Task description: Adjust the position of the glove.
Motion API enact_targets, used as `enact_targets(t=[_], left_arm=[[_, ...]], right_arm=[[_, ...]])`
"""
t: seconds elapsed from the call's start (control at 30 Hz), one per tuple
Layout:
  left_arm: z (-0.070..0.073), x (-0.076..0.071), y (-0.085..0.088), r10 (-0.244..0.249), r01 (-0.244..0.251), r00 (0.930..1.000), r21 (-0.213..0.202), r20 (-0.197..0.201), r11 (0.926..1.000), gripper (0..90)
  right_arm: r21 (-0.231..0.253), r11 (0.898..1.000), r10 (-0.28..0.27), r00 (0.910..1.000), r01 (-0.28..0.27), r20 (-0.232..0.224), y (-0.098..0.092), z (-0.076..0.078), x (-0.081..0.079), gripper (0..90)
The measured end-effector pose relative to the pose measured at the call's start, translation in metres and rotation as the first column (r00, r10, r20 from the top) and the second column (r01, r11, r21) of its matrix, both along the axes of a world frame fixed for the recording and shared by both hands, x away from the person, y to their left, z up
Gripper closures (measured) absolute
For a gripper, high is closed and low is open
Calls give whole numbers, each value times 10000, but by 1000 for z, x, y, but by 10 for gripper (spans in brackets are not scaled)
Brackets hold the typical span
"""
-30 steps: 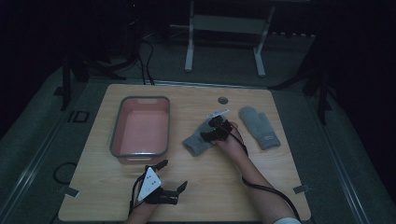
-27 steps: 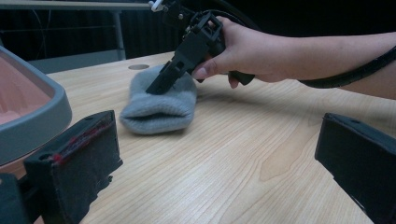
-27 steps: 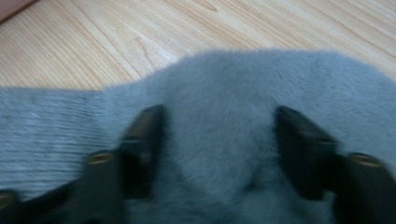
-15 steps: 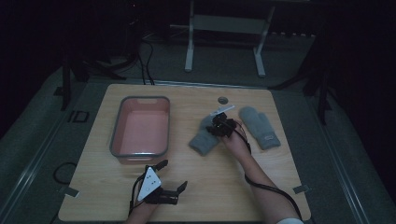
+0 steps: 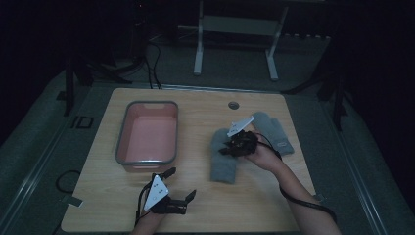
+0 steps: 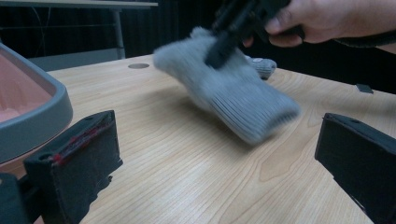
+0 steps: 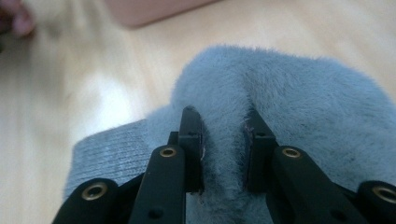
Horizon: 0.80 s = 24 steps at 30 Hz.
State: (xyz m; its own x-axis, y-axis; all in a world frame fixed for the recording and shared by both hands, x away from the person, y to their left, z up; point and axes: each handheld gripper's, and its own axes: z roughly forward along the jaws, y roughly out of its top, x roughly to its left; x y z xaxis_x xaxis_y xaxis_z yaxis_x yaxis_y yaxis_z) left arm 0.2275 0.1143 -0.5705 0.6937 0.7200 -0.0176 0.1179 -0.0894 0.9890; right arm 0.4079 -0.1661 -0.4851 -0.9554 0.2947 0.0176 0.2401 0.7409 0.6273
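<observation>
A grey mitten (image 5: 222,164) lies mid-table with its fuzzy end pinched up by my right gripper (image 5: 231,147). In the right gripper view the jaws (image 7: 224,149) are shut on a fold of that mitten (image 7: 289,93). The left gripper view shows the same mitten (image 6: 233,98) tilted off the wood and blurred, cuff end lowest. A second grey mitten (image 5: 275,129) lies flat just right of it. My left gripper (image 5: 180,183) rests near the front edge, open, with nothing between its widely spread jaws (image 6: 215,163).
A pink tray with a grey rim (image 5: 121,147) stands left of centre, and its corner (image 6: 32,126) is close to my left gripper. A small round hole (image 5: 233,105) sits near the far edge of the wooden table (image 5: 274,205). Cables trail from both grippers.
My right gripper has pulled the held mitten toward the person and slightly right, and the mitten has swung from slanted to nearly straight. The left gripper has stayed put.
</observation>
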Motion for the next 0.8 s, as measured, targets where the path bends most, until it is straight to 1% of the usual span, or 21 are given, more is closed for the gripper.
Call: enact_targets(t=[0.13,0.2,0.23,0.3,0.33,0.43,0.47,0.53,0.6,0.63,0.7,0.8], left_arm=[[0,0,0,-3,3,10000,-8,-12,10000,2],[0,0,0,-10,10,10000,-6,-2,10000,2],[0,0,0,-10,10,10000,-4,-2,10000,2],[0,0,0,-10,10,10000,-11,-10,10000,2],[0,0,0,-13,13,10000,-13,-12,10000,2],[0,0,0,-16,16,10000,-14,2,10000,2],[0,0,0,-18,18,10000,-13,0,10000,2],[0,0,0,-28,28,10000,-1,4,10000,2],[0,0,0,-33,33,10000,3,16,10000,2],[0,0,0,-41,41,10000,13,16,10000,2],[0,0,0,-44,44,10000,11,6,10000,2],[0,0,0,-51,51,10000,16,11,10000,2]], right_arm=[[-441,9982,384,9984,-403,-423,-1,-17,-3,737],[-723,9956,551,9971,-589,-530,-1,-25,-3,726],[-864,9945,540,9970,-586,-547,-1,-29,-2,715],[-1058,9916,666,9953,-738,-704,-1,-36,-1,646],[-1060,9915,672,9947,-753,-776,-2,-38,-1,615],[-1150,9892,783,9905,-913,-1128,-2,-43,2,433],[-1203,9882,784,9882,-945,-1318,-2,-44,2,413],[-1225,9880,782,9887,-940,-1276,-2,-44,3,369],[-1323,9865,828,9910,-965,-1054,-3,-45,4,296],[-1349,9862,835,9920,-958,-942,-3,-45,4,285],[-1319,9884,653,9950,-748,-750,-4,-47,5,264],[-1051,9930,482,9969,-547,-627,-7,-50,8,253]])
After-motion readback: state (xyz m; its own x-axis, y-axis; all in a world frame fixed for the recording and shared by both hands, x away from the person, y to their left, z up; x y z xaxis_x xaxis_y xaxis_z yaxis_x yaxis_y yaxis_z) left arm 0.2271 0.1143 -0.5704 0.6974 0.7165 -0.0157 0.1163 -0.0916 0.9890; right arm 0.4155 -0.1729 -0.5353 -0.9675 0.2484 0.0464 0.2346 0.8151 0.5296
